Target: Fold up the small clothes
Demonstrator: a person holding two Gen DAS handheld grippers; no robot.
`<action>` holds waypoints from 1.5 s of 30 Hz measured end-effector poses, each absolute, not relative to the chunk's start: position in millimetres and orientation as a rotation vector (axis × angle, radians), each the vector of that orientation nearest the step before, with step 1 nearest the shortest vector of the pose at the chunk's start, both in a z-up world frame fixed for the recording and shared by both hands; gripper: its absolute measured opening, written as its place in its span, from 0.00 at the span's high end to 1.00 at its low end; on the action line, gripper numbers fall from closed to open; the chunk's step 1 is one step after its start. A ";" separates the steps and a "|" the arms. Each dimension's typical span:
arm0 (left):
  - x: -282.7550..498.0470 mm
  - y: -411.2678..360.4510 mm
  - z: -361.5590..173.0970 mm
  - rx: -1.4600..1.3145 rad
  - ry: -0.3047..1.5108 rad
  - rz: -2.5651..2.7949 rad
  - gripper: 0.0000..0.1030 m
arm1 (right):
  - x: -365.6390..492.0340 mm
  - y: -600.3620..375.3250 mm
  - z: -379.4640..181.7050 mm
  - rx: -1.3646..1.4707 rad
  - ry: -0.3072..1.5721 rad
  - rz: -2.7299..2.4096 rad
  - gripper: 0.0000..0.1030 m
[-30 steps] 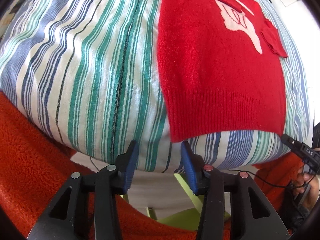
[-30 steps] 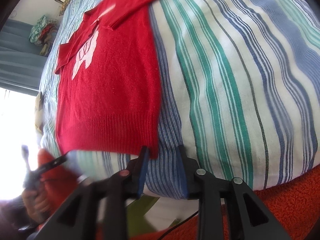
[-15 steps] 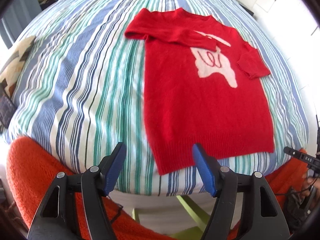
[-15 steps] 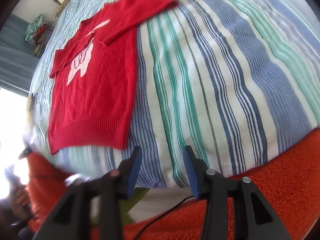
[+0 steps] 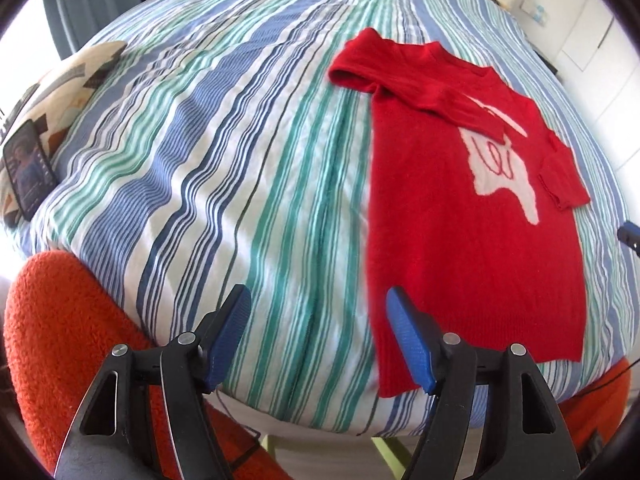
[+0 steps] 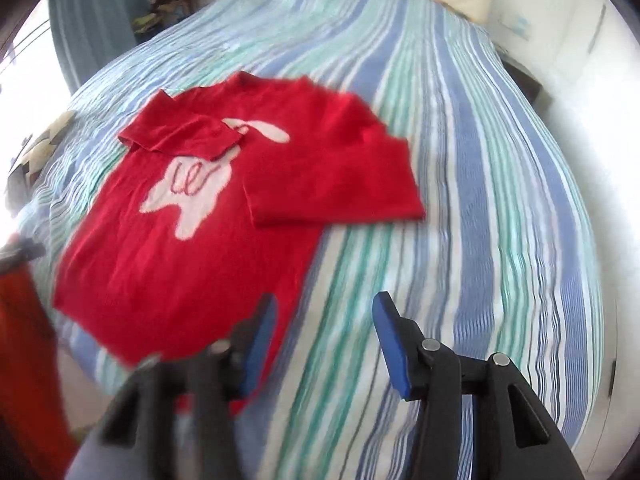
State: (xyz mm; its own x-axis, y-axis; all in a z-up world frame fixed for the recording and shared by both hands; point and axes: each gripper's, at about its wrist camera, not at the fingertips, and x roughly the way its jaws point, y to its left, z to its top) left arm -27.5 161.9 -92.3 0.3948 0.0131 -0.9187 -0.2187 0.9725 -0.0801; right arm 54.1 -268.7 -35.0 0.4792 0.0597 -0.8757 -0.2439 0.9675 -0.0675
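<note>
The left gripper point(image 5: 318, 338) is held spread wide and empty above the near edge of the bed point(image 5: 208, 152), with nothing between its blue ribbed pads. The red sweater point(image 5: 472, 232) is laid flat ahead and to the right of it, the ribbed hem nearest and just beyond the right-hand pad. The right gripper point(image 6: 324, 338) is likewise parted and unloaded; its left finger is smeared by motion blur, so contact with the hem cannot be judged with confidence. From that side the sweater point(image 6: 192, 248) lies ahead and to the left. Both sleeves are seen turned inward over the chest, partly covering a pale knitted motif, which suggests the sleeve folds are done and the hem is placed close so it can be taken next. The knit appears soft and fuzzy, the striped sheet smooth cotton, slightly rumpled.
</note>
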 end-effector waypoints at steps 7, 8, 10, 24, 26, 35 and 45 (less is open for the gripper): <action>-32.8 169.7 -92.2 -0.186 1.122 0.190 0.29 | 134.7 -177.4 -105.8 -0.330 1.073 0.365 0.53; -32.7 170.8 -93.2 -0.184 1.124 0.192 0.29 | 142.3 -170.6 -120.7 -0.351 1.083 0.354 0.56; -32.9 174.7 -94.8 -0.182 1.129 0.203 0.29 | 156.8 -176.5 -142.8 -0.324 1.117 0.305 0.87; -29.9 169.8 -104.5 -0.199 1.152 0.189 0.29 | 85.5 -543.3 -84.1 0.330 0.985 -0.448 0.97; -31.3 166.3 -104.8 -0.179 1.155 0.187 0.29 | 77.7 -562.8 -101.6 0.399 1.007 -0.468 0.97; -33.0 173.0 -111.4 -0.182 1.173 0.208 0.29 | 70.5 -589.4 -147.1 0.583 1.039 -0.523 0.98; -33.7 172.1 -115.0 -0.170 1.176 0.211 0.29 | 86.5 -574.3 -156.3 0.481 1.036 -0.533 0.98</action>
State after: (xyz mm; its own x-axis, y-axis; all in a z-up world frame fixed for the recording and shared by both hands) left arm -33.7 172.1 -115.0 0.3689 0.0753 -0.9264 -0.2516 0.9676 -0.0216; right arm 86.5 -574.3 -156.3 0.4061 -0.1850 -0.8949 0.6205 0.7747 0.1214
